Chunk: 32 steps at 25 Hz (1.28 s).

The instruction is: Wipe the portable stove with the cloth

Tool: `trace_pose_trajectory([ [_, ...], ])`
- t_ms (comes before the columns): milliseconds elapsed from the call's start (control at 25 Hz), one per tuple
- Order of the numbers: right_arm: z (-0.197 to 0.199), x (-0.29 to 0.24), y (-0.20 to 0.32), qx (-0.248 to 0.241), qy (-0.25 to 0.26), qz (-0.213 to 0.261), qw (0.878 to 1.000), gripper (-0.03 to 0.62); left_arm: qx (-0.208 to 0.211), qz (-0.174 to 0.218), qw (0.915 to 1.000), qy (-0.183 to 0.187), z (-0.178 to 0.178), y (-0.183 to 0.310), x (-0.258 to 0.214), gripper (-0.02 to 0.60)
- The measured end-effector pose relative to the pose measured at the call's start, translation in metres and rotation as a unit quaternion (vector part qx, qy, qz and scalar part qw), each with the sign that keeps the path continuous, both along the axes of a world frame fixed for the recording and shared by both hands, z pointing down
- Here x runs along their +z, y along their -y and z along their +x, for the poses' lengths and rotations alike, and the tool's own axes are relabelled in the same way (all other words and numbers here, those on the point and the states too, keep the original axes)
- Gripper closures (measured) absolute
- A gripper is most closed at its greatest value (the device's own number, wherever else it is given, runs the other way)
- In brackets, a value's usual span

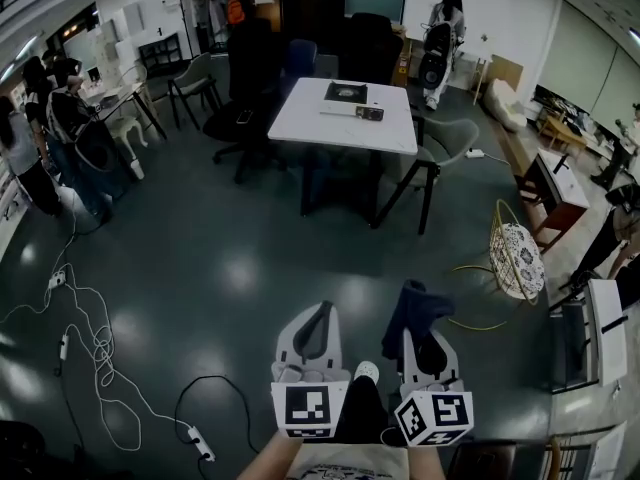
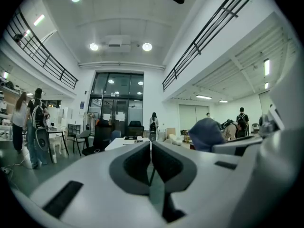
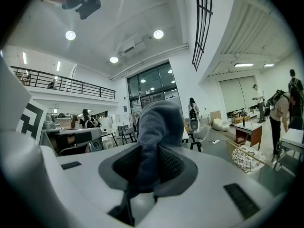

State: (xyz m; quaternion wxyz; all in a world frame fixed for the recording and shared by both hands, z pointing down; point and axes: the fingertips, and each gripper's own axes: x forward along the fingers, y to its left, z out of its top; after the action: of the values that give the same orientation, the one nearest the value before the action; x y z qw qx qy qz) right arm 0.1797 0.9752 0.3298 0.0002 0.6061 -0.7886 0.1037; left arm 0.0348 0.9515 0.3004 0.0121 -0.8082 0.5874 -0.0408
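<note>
The portable stove (image 1: 346, 97) is a flat dark unit on a white table (image 1: 300, 118) far ahead across the room. My right gripper (image 1: 424, 330) is shut on a dark blue cloth (image 1: 412, 310), which bunches up above its jaws; in the right gripper view the cloth (image 3: 156, 127) stands between the pads and hides most of what lies ahead. My left gripper (image 1: 312, 330) is beside it, jaws closed together with nothing in them. From the left gripper (image 2: 151, 148) the table (image 2: 124, 142) shows small in the distance. Both grippers are held low over the floor, far from the stove.
Dark chairs (image 1: 250, 88) surround the table. A cable and power strip (image 1: 200, 443) trail over the floor at left. A wire basket (image 1: 516, 258) stands at right beside desks (image 1: 556, 188). People (image 1: 60, 118) stand at far left and one person (image 1: 444, 28) at the back.
</note>
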Motion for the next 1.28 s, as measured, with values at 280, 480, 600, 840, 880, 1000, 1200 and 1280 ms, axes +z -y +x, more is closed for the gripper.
trace_pose_trajectory([
  [280,0.007,0.004,0.057,-0.007,0.007,-0.003,1.0,0.5,-0.015,0.0,0.9999,0.001,0.001,0.052,0.002,0.56],
  [480,0.017,0.006,0.122,-0.025,0.01,-0.002,1.0,0.5,-0.025,0.0,0.9997,-0.001,0.015,0.113,0.002,0.56],
  [600,0.026,0.004,0.165,-0.035,0.011,-0.002,0.999,0.5,-0.032,0.0,0.9995,-0.005,0.027,0.153,-0.001,0.561],
  [840,0.047,-0.005,0.242,-0.05,0.01,-0.001,0.999,0.5,-0.047,0.002,0.9989,-0.003,0.045,0.227,-0.009,0.56],
  [880,0.051,-0.006,0.254,-0.052,0.01,-0.001,0.999,0.5,-0.05,0.001,0.9987,-0.007,0.048,0.238,-0.011,0.56],
  [1000,0.061,-0.008,0.285,-0.057,0.01,-0.001,0.998,0.5,-0.059,-0.002,0.998,-0.02,0.058,0.267,-0.014,0.56],
  [1200,0.074,-0.001,0.324,-0.056,0.014,-0.009,0.998,0.5,-0.057,-0.007,0.9984,-0.006,0.07,0.303,-0.004,0.56],
  [1280,0.076,0.003,0.336,-0.055,0.017,-0.018,0.998,0.5,-0.051,-0.012,0.9986,0.002,0.072,0.315,0.001,0.56],
])
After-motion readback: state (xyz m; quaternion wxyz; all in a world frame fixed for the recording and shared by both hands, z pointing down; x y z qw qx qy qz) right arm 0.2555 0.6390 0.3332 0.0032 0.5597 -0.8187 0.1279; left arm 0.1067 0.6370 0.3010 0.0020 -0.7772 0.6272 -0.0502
